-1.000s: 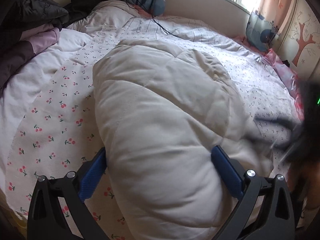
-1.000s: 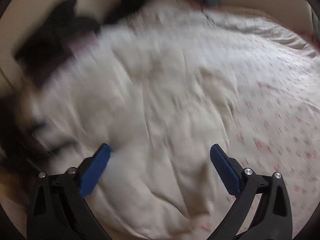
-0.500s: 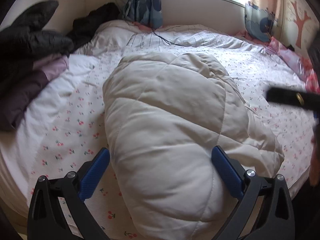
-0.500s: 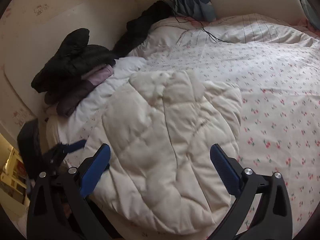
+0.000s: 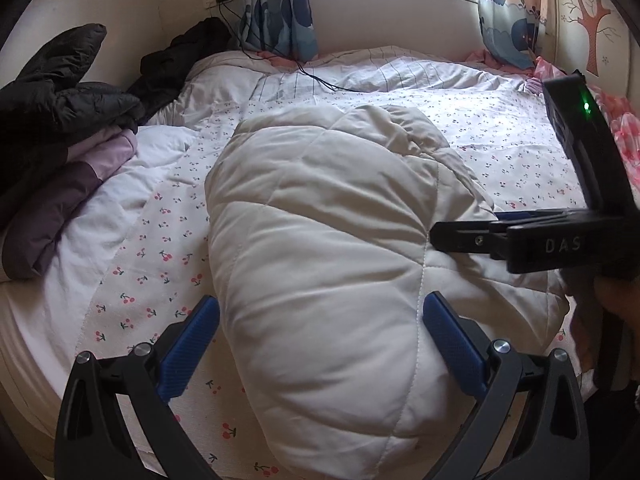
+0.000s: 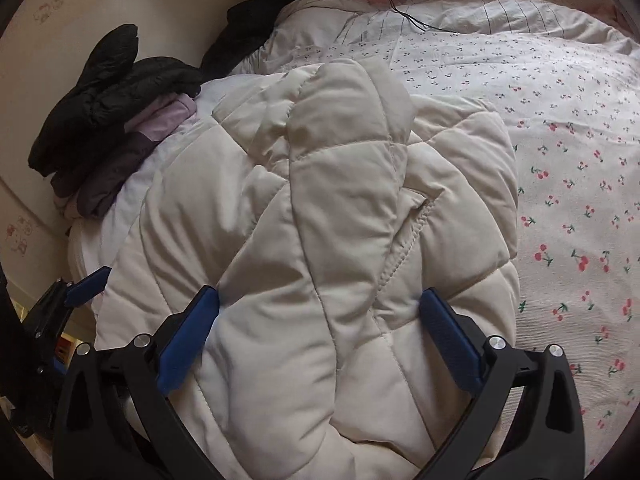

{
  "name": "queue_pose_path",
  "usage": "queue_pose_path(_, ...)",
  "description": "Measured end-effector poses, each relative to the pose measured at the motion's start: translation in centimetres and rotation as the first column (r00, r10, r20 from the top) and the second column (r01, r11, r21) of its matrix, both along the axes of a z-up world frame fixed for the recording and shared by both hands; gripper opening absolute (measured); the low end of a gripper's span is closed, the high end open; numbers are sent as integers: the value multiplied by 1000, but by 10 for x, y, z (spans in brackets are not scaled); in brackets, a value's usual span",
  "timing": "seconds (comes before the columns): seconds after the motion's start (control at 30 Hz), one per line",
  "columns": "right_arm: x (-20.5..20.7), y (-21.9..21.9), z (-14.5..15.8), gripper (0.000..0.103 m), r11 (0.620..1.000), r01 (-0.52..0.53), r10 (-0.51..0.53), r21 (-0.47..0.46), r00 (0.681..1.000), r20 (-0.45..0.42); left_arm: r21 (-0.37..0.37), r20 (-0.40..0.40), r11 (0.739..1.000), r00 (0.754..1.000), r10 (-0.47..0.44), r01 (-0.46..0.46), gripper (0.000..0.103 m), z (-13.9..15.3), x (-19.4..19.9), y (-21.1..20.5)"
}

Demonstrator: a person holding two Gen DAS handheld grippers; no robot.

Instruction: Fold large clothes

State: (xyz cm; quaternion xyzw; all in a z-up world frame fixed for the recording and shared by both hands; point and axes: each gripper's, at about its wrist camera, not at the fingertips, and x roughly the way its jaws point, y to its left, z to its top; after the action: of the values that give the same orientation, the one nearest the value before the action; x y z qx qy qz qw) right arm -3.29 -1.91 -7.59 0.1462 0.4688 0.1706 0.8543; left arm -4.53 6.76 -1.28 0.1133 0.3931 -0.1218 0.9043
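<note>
Left wrist view: I am looking across a bed covered with a white sheet printed in small red cherries. A cream quilted puffer jacket lies folded into a thick bundle in the middle of the sheet, its long side running away from me. My left gripper sits at the near end of the bundle with its two blue fingers spread wide, one on each side of the padded fabric, pinching nothing. My right gripper reaches in from the right edge, seen side-on, its black fingers close over the jacket's right side; I cannot tell whether it touches. A green light glows on its body.

Right wrist view: I see the same jacket from the other side, with a stitched pocket opening near the centre. The right gripper has its blue fingers wide apart over the near part of the jacket, holding nothing. The left gripper shows at the far left edge by the jacket's corner.

A pile of dark and lilac clothes lies at the left side of the bed against the wall. A black cable trails from a wall socket across the far bedding. Blue patterned curtains hang beneath a window.
</note>
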Motion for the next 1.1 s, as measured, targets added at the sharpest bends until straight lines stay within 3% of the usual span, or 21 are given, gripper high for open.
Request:
queue_pose_path(0.2, -45, -5, 22, 96, 1000, 22, -20, -20, 997, 81, -3, 20, 1000, 1000, 9, -9, 98, 6, -6, 0)
queue_pose_path(0.33, -61, -3, 4, 96, 996, 22, -18, -88, 999, 48, 5, 25, 1000, 1000, 9, -10, 98, 6, -9, -3)
queue_pose_path(0.43, -59, -5, -16, 96, 997, 18, -17, -69, 1000, 13, 12, 22, 1000, 1000, 0, 0, 98, 4, -10, -6)
queue_pose_path(0.67, -61, 2, -26, 97, 996, 45, -42, -83, 998, 47, -15, -3, 1000, 1000, 25, -25, 98, -5, 0, -4)
queue_pose_path(0.83, -70, 3, -31, 97, 993, 89, -83, -82, 993, 80, 1, 27, 999, 999, 36, -36, 98, -12, 1, -8)
queue_pose_path(0.93, -71, 3, -28, 97, 992, 93, -89, -91, 995, 51, -4, 44, 1000, 999, 29, -29, 98, -15, -1, -7)
queue_pose_path(1.03, -80, -3, -11, 96, 991, 95, -97, -94, 995, -19, -34, -24, 999, 1000, 14, -14, 98, -5, 1, 2)
queue_pose_path(1.1, -96, -5, 2, 96, 986, 108, -105, -129, 994, 26, -91, -12, 995, 999, 39, -40, 98, 13, -7, 16)
